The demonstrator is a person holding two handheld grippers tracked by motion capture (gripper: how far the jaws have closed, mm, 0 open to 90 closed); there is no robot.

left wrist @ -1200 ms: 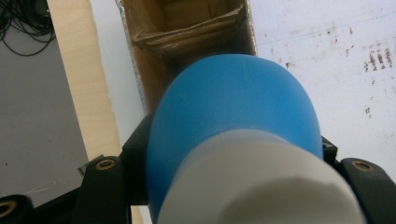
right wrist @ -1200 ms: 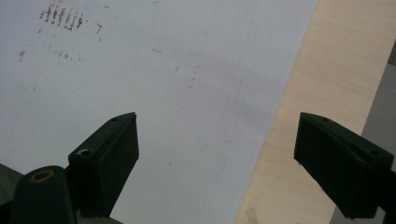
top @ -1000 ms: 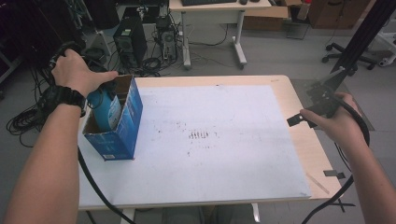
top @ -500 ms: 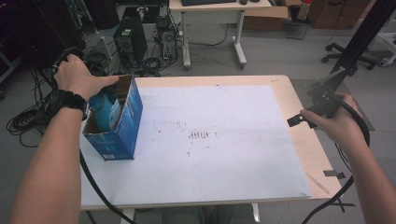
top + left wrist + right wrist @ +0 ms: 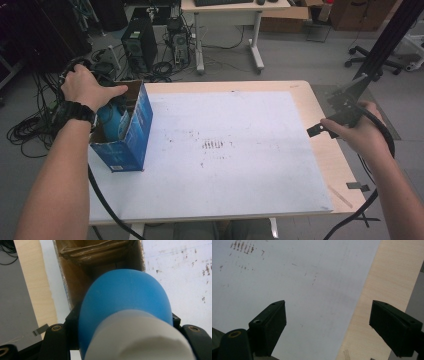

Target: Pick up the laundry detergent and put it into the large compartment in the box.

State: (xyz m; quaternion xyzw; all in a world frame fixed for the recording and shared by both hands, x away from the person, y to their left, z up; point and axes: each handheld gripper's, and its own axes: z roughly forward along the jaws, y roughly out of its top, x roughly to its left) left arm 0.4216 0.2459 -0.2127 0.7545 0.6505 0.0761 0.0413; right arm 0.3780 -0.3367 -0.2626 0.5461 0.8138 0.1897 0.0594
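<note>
Clamped between the jaws of the left gripper [image 5: 125, 340], a blue bottle [image 5: 125, 305] with a white cap [image 5: 140, 337] hangs in the open top of a blue cardboard box [image 5: 131, 131], its brown inner walls close around the bottle in the left gripper view. In the high view the person's left hand [image 5: 87, 87] covers that gripper over the box, which stands on the left part of the bench [image 5: 320, 165], on a white sheet [image 5: 240, 165] scuffed with dark marks. At the bench's right edge the right hand [image 5: 362, 132] holds the right gripper [image 5: 328, 325] with its jaws spread wide and nothing between them, above the line where the sheet meets bare wood. Cables trail from both grippers off the bench's near edge.
</note>
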